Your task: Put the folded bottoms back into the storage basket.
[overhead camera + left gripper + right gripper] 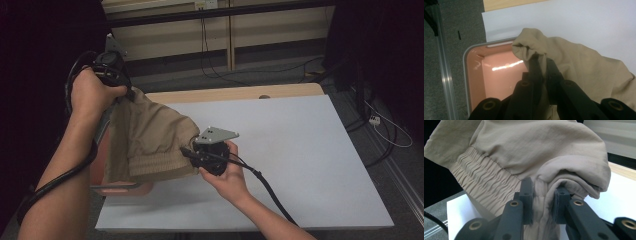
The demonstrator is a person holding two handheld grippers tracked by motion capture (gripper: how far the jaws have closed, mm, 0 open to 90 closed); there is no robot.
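Black jaws of the right gripper (541, 195) and left gripper (541, 65) pinch the shorts (145, 137); thin folds could slip, dropping them beside the bin (476, 75) at 9 o'clock.

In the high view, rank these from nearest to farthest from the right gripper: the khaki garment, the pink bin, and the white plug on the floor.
1. Khaki garment: pinched in the right gripper, just to its left.
2. Pink bin: farther left, beside the table's left edge, under the garment.
3. White plug: far right, on the floor past the table.
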